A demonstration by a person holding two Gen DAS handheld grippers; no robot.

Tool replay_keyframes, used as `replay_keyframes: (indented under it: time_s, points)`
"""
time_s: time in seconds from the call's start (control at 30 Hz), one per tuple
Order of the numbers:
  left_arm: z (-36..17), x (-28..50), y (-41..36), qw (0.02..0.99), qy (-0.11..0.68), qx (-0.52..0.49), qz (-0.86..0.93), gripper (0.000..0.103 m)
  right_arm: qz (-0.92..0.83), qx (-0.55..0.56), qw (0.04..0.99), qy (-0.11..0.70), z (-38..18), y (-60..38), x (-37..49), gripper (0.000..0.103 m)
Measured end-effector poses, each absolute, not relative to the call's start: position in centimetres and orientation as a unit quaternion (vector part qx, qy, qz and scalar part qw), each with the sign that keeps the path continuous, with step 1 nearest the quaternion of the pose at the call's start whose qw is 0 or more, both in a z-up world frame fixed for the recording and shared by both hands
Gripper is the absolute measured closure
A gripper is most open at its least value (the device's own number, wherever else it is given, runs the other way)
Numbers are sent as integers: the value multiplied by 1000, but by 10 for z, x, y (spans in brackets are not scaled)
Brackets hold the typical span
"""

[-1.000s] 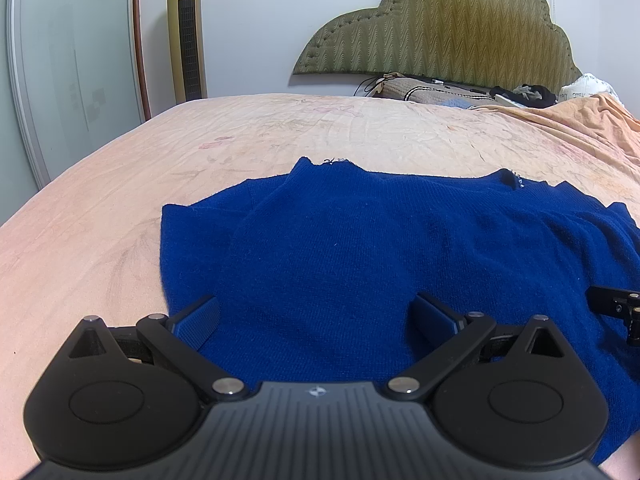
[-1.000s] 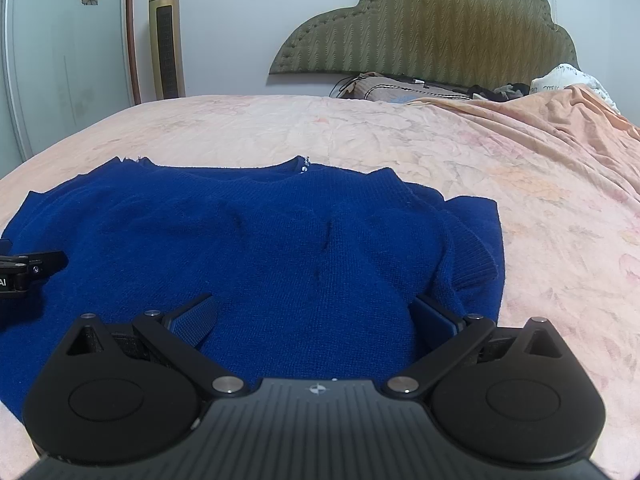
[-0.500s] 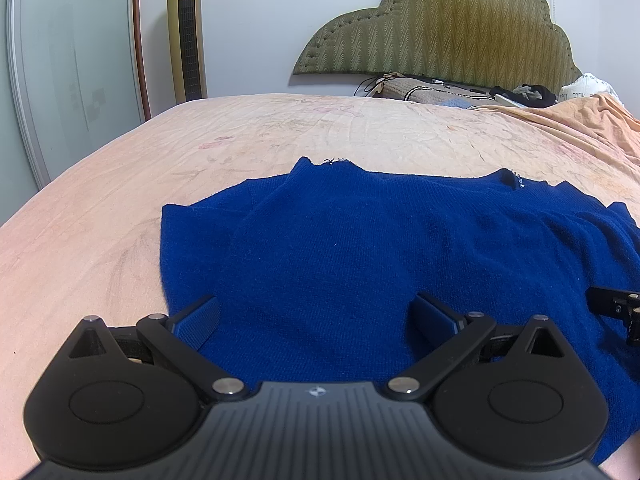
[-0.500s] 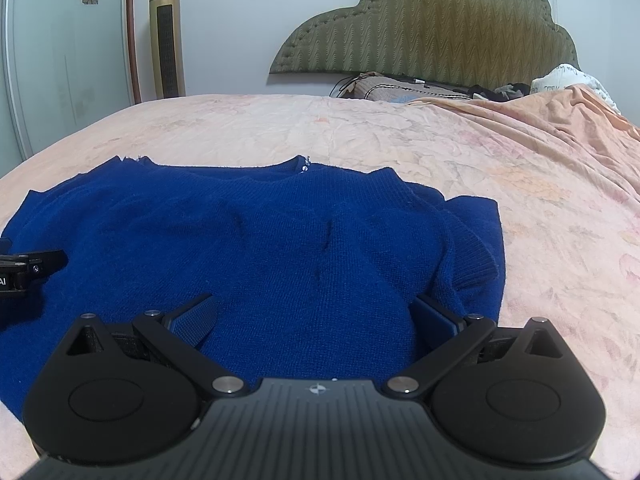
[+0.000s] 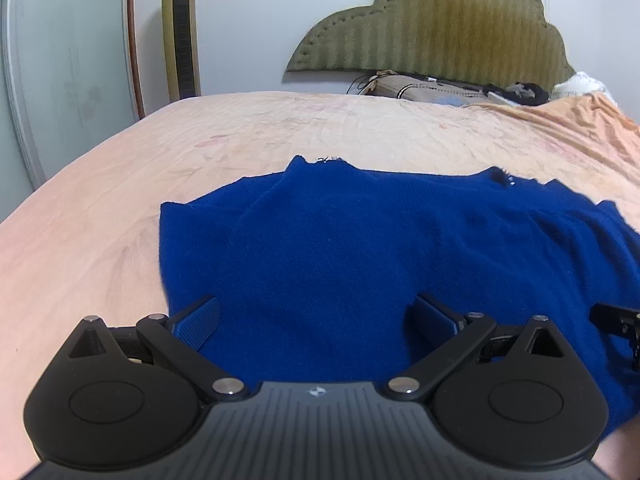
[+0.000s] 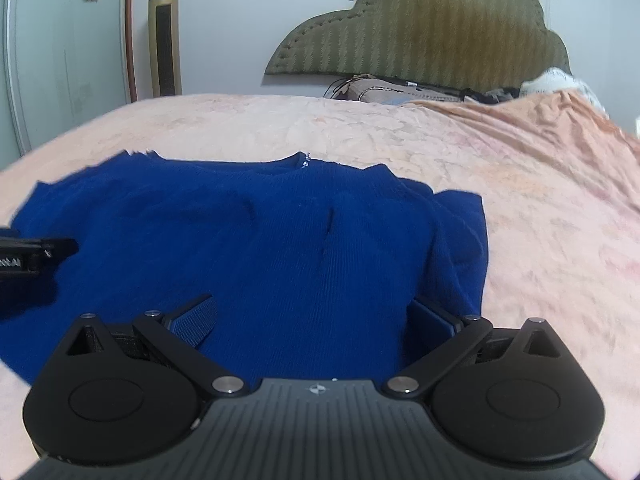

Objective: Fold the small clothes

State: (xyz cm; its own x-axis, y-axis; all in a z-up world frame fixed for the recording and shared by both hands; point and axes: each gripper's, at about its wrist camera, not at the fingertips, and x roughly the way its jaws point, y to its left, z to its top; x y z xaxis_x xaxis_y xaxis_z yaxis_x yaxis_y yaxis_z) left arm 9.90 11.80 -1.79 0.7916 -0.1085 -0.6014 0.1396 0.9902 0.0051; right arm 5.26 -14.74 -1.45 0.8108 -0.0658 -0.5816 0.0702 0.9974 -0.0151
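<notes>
Left gripper [image 5: 316, 316]: jaws spread wide, nothing held, over near hem of blue knit sweater [image 5: 340, 248]. Right gripper [image 6: 314, 316]: jaws likewise wide apart, empty, over same hem. Sweater lies on pink bedsheet [image 6: 440, 140], sleeves apparently tucked in at both sides, neckline far. Judgement: side folds look done; bottom-to-top fold left. Beyond: headboard [image 5: 440, 32].
</notes>
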Motion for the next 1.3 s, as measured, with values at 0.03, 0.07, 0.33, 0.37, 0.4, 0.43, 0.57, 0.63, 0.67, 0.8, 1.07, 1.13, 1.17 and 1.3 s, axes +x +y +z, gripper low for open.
replay_keyframes:
  time_s: [0.03, 0.07, 0.33, 0.37, 0.4, 0.43, 0.57, 0.63, 0.67, 0.8, 1.07, 1.13, 1.17, 1.3]
  points:
    - [-17, 96, 118, 947, 315, 26, -62, 0, -33, 15, 951, 306, -13, -147, 49, 0]
    - [-16, 94, 117, 947, 315, 32, -56, 0, -31, 22, 951, 306, -11, -147, 45, 0]
    - [-1, 82, 114, 931, 354, 52, -67, 0, 11, -2, 956, 293, 10, -117, 20, 0]
    - [2, 79, 116, 933, 350, 48, -68, 0, 14, -1, 957, 291, 12, -115, 19, 0]
    - [4, 76, 118, 935, 345, 44, -68, 0, 16, 1, 957, 290, 14, -112, 18, 0]
    - [7, 74, 121, 937, 340, 41, -68, 0, 19, 2, 957, 290, 16, -110, 17, 0]
    - [15, 69, 130, 946, 319, 52, -39, 0, 28, -9, 956, 292, 16, -96, 13, 0]
    - [18, 70, 135, 949, 309, 62, -29, 0, 35, -22, 956, 291, 17, -88, 11, 0]
    - [20, 71, 138, 949, 306, 64, -26, 0, 39, -30, 956, 289, 18, -82, 10, 0]
    - [23, 76, 150, 950, 303, 66, -25, 0, 49, -60, 957, 281, 21, -61, 8, 0]
    - [12, 102, 198, 935, 349, 58, -16, 0, 88, -208, 942, 248, 13, 10, -5, 0]
    - [12, 111, 208, 933, 355, 50, -20, 0, 106, -244, 932, 246, 7, 32, -4, 0]
    - [12, 116, 213, 932, 360, 45, -26, 0, 118, -259, 926, 246, 3, 43, -5, 1]
    - [9, 145, 231, 912, 401, -13, -89, 0, 129, -319, 910, 232, -9, 79, -7, 1]
